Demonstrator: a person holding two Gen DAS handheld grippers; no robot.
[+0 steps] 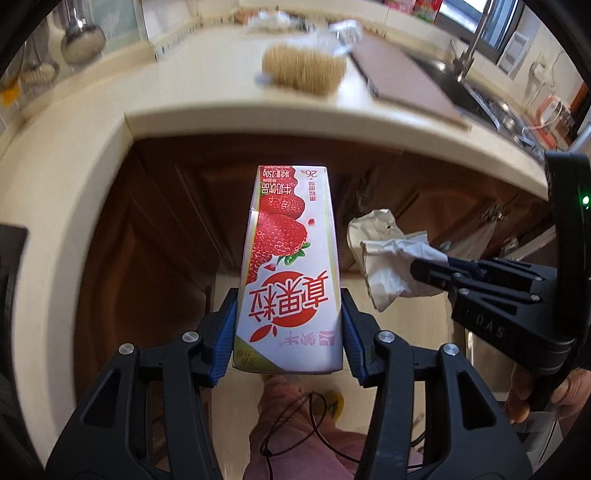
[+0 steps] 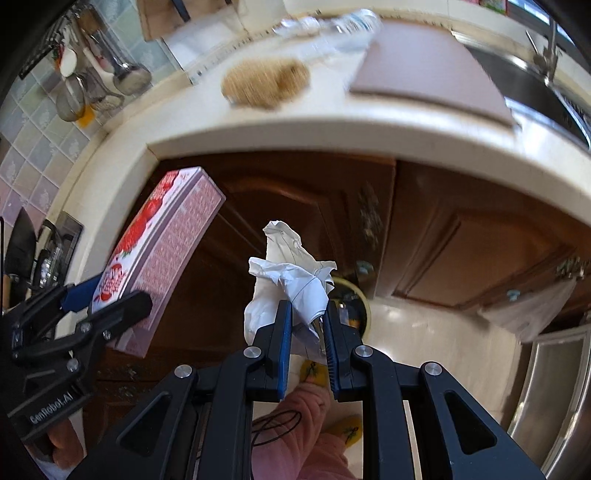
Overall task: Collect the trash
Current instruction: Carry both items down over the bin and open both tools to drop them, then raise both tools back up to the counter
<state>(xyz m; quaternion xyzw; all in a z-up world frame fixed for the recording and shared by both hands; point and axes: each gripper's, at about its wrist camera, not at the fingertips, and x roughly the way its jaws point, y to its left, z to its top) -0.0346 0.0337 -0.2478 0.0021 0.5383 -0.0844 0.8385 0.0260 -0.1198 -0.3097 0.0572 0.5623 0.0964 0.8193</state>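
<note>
Left wrist view: the left tongs (image 1: 288,332) are clamped, about half apart, on the lower end of a white and red strawberry milk carton (image 1: 288,266), held in the air below the front edge of the cream worktop (image 1: 221,122). The right tongs (image 2: 308,332) are closed together on a crumpled white paper wad (image 2: 291,284), also clear of the worktop. Both items count as collected but not yet dropped. A round yellow-rimmed bin (image 2: 364,306) on the floor is judged the destination. Crumpled clear plastic (image 2: 325,26) remains near the worktop's rear edge.
</note>
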